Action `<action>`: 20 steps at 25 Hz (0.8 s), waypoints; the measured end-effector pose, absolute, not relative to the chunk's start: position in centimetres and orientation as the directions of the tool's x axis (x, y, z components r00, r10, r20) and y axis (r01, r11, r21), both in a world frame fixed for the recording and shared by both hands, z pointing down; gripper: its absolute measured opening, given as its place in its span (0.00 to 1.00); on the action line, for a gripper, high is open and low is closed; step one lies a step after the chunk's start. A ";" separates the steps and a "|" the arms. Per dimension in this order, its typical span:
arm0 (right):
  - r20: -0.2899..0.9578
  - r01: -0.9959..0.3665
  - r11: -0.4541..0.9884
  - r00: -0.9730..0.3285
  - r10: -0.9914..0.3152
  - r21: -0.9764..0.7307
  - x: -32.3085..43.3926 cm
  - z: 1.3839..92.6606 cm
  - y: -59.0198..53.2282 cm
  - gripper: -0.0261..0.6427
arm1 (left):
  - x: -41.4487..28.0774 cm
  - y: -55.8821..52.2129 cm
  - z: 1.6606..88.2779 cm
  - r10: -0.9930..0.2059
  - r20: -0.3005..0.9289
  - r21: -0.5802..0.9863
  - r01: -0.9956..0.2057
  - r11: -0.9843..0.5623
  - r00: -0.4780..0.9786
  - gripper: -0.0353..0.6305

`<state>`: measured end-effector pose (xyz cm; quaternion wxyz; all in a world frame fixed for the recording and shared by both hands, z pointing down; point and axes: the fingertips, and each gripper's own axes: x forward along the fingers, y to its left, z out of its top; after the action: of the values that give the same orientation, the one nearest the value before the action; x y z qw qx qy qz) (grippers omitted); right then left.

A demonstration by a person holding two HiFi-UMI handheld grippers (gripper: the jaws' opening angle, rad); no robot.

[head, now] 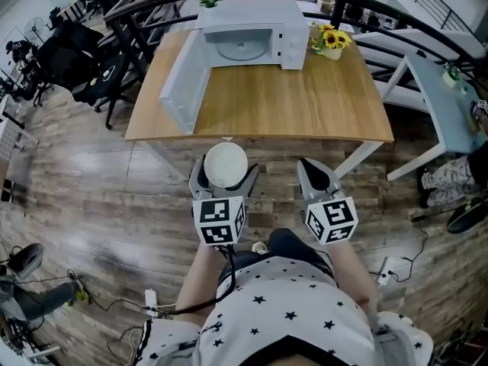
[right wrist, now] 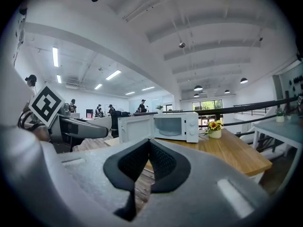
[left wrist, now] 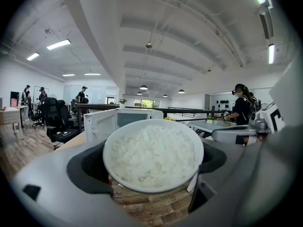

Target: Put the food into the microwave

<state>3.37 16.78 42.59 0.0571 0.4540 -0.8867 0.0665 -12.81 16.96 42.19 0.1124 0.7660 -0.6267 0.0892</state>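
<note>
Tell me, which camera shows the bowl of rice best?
The left gripper view: the bowl of rice fills its centre, grains visible, clamped in the left hand-held gripper. The head view shows only a small white disc from above. The right gripper view does not show it.

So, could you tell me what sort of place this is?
Probably an open-plan office or lab: black office chairs at the left, strip lights on an exposed ceiling, and a microwave on a wooden table.

our left gripper (head: pixel 226 176) clasps a white bowl (head: pixel 226 162) just short of the table (head: pixel 305 105). the microwave (head: pixel 248 40) stands on it, door open.
</note>
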 end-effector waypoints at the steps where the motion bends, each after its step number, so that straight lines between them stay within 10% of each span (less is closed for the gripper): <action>1: 0.162 -0.814 0.577 -0.579 -0.799 -0.064 3.3 42.6 16.8 0.05 | -13.0 17.0 42.3 -0.940 0.279 0.062 -0.980 -0.189 0.199 0.82; 20: 0.171 -0.808 0.585 -0.587 -0.791 -0.068 3.2 43.3 11.3 0.05 | -13.5 11.7 43.4 -0.933 0.296 0.074 -0.979 -0.189 0.203 0.82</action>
<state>3.17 11.29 43.35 0.0613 0.4501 -0.8882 0.0691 -13.50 11.67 43.36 0.1238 0.7656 -0.6245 0.0926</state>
